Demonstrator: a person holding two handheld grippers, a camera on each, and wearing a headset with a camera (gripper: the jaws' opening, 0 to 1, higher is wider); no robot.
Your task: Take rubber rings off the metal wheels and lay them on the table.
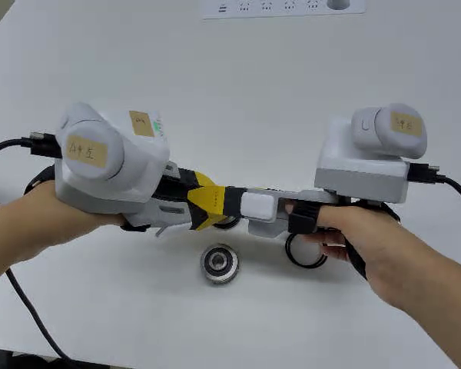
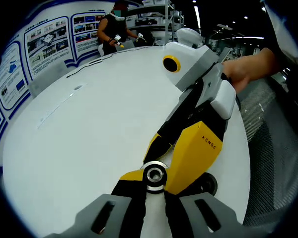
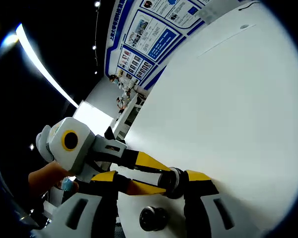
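A small silver metal wheel (image 2: 155,176) with a dark hub is pinched between the jaw tips of the left gripper (image 2: 154,183), whose black and yellow jaws are closed in on it from both sides. It is held up off the white table (image 1: 215,92), midway between the two hands. The right gripper (image 3: 154,181) meets it nose to nose. Its yellow-tipped jaws stand apart and straddle the wheel and the left gripper's tips, with one tip touching the wheel. Whether the right gripper has any grip on it cannot be told.

Just below the meeting jaws, a second silver metal wheel (image 1: 220,264) lies flat on the table. A loose black rubber ring (image 1: 306,252) lies under the right gripper, partly hidden by the fingers of the right hand (image 1: 369,238). The left hand (image 1: 54,215) holds its gripper from the other side. A black cable (image 1: 8,146) trails behind the left gripper. A white power strip (image 1: 284,8) lies well beyond both.
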